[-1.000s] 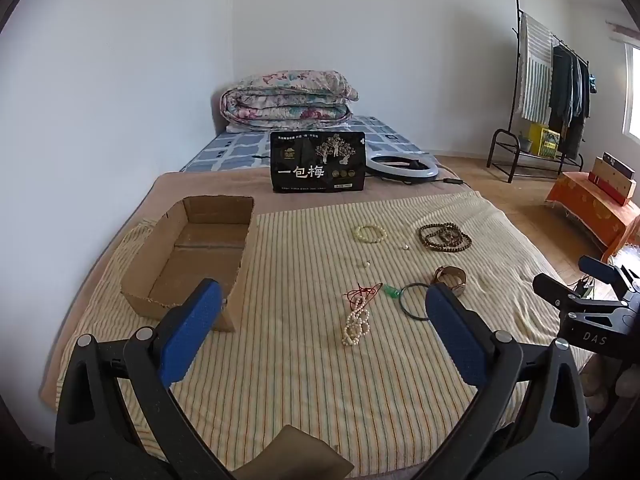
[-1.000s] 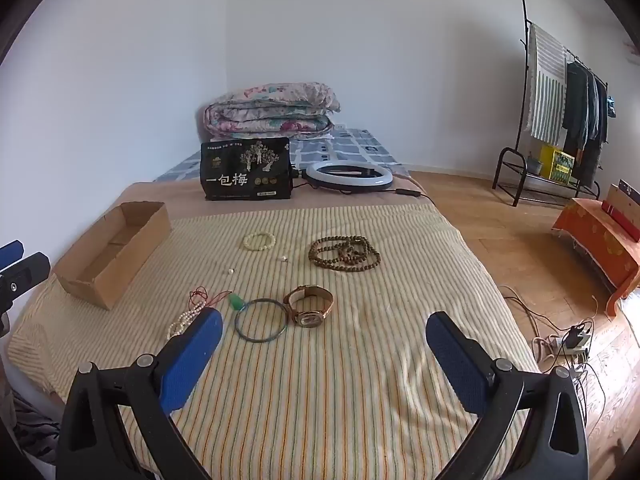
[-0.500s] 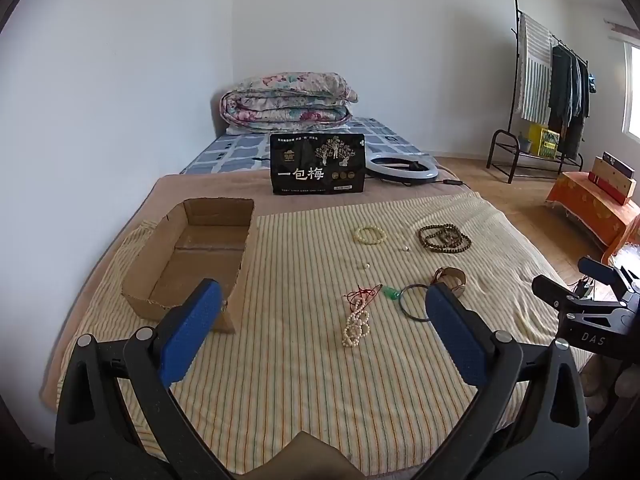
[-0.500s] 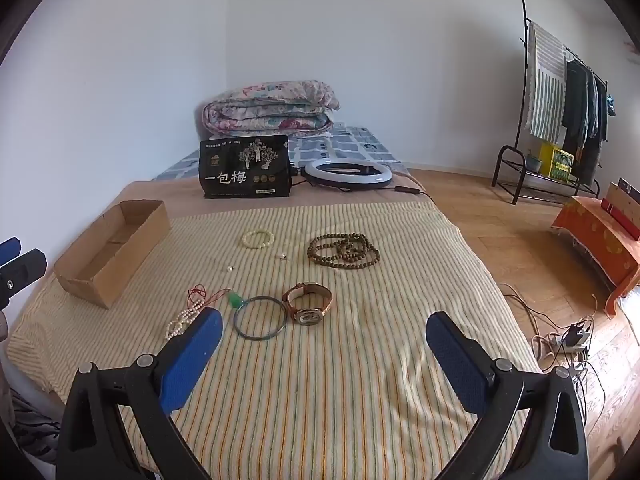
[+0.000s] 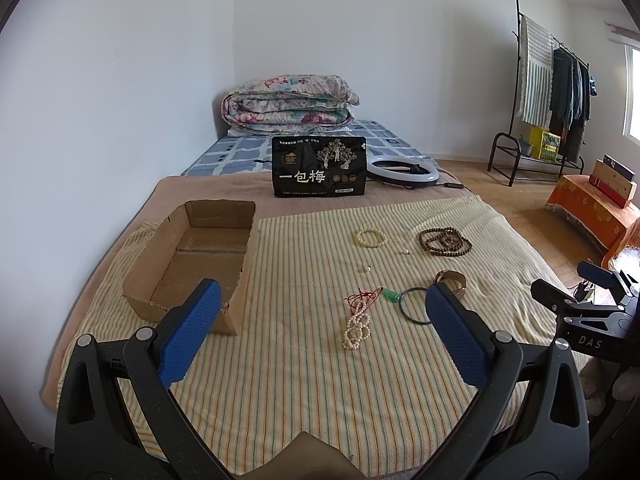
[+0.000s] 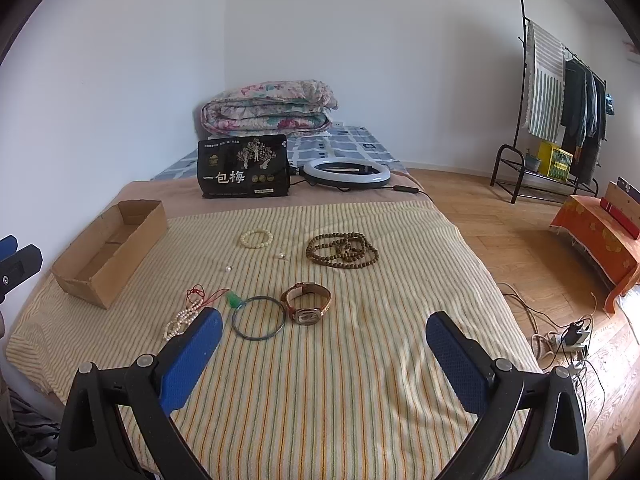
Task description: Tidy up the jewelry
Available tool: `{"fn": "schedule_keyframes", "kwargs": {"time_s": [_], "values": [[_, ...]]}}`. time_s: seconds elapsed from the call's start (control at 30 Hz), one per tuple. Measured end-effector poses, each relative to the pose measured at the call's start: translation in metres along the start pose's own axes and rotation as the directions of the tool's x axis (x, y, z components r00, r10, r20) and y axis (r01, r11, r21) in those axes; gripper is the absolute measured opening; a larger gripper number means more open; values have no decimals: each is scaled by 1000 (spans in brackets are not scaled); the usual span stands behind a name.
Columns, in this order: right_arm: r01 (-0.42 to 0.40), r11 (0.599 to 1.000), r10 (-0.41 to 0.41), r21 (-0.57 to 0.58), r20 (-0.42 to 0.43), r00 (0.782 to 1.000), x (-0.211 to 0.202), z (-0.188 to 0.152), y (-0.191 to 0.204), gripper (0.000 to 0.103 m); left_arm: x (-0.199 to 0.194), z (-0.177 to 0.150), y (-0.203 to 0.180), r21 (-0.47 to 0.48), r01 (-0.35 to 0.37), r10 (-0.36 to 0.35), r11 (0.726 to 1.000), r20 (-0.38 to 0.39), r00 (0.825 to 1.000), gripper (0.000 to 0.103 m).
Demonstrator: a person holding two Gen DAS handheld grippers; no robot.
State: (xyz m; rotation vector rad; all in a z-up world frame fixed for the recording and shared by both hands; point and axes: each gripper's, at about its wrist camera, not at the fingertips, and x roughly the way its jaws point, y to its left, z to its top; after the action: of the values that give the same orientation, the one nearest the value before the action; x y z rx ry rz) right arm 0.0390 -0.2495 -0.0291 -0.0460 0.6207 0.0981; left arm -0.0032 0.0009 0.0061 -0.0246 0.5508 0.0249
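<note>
Jewelry lies on a striped cloth (image 6: 320,380): a pearl necklace with red cord (image 5: 357,322) (image 6: 182,317), a green pendant (image 6: 234,300), a dark bangle (image 6: 259,317) (image 5: 415,311), a brown-strap watch (image 6: 307,307) (image 5: 452,280), a dark wooden bead string (image 6: 342,249) (image 5: 445,241), a cream bead bracelet (image 6: 257,237) (image 5: 370,237) and two loose pearls (image 6: 229,268). An empty cardboard box (image 5: 192,264) (image 6: 110,252) stands at the left. My left gripper (image 5: 320,328) and right gripper (image 6: 322,344) are both open, empty, held above the cloth's near edge.
A black printed bag (image 6: 243,167) and a ring light (image 6: 346,173) stand behind the cloth, with a folded quilt (image 6: 268,108) beyond. A clothes rack (image 6: 560,112), an orange-covered low table (image 6: 596,236) and floor cables (image 6: 568,336) are to the right.
Both grippers have drifted slightly back and stay open. Nothing on the cloth has moved.
</note>
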Motion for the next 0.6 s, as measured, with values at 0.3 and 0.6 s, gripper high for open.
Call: {"fn": "schedule_keyframes", "kwargs": {"time_s": [0.3, 0.6], "values": [[-2, 1000, 2, 3, -5, 1000, 1, -1, -1, 103, 0, 0, 1, -1, -1, 1, 1000, 2, 1000, 103], [-2, 1000, 2, 16, -3, 1000, 2, 0, -2, 103, -2, 3, 1, 0, -1, 1, 1000, 6, 1000, 103]]}}
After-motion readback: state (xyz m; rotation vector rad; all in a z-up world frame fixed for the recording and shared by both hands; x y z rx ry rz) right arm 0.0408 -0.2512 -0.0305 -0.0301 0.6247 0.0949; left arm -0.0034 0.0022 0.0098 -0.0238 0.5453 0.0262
